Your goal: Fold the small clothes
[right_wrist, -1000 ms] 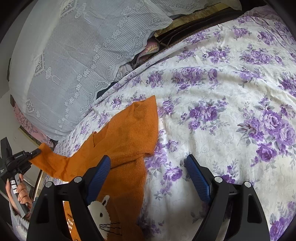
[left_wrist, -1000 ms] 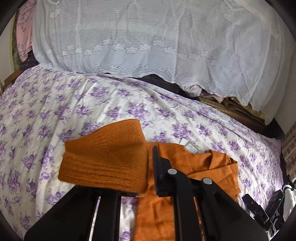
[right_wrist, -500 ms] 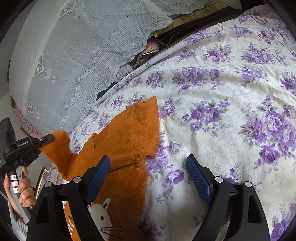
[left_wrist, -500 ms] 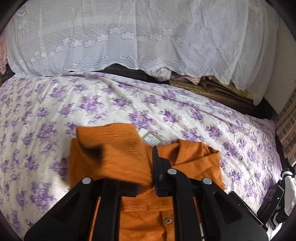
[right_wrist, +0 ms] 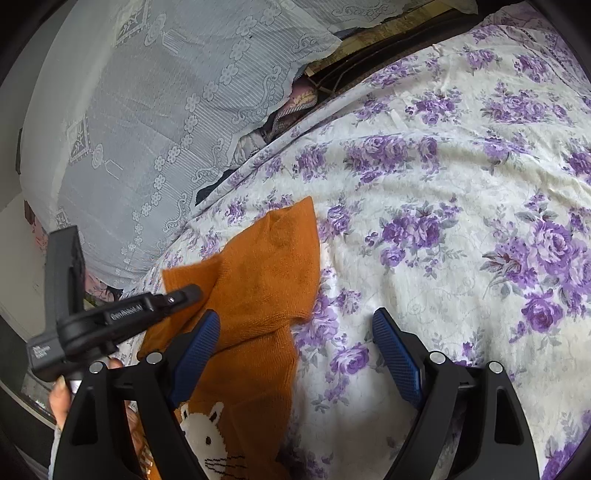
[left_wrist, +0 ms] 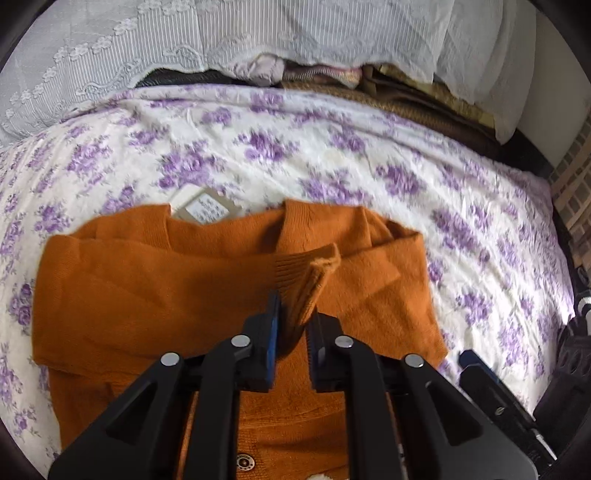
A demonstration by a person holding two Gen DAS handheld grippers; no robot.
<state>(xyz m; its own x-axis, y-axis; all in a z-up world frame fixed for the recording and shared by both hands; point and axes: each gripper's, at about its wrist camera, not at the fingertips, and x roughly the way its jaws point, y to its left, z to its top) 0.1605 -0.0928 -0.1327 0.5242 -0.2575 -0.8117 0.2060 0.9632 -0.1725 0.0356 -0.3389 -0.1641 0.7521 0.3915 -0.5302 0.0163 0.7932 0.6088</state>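
An orange knit cardigan (left_wrist: 155, 295) lies on the purple-flowered bedsheet (left_wrist: 332, 155), collar toward the far side, with a paper tag (left_wrist: 207, 210) at the neck. My left gripper (left_wrist: 293, 325) is shut on the ribbed cuff of its sleeve (left_wrist: 314, 277), laid across the chest. In the right wrist view the cardigan (right_wrist: 266, 273) shows a white rabbit pattern (right_wrist: 210, 432). My right gripper (right_wrist: 291, 354) is open and empty, hovering over the cardigan's right edge. The left gripper (right_wrist: 184, 293) shows there at the left.
A white lace cover (left_wrist: 258, 33) drapes over piled things along the far side of the bed. Dark items and a woven mat (left_wrist: 424, 99) lie behind the sheet. A black device (left_wrist: 495, 398) lies at the lower right.
My left gripper has carried the sleeve from the left side across onto the cardigan's chest and lowered it. The right gripper has stayed open in place.
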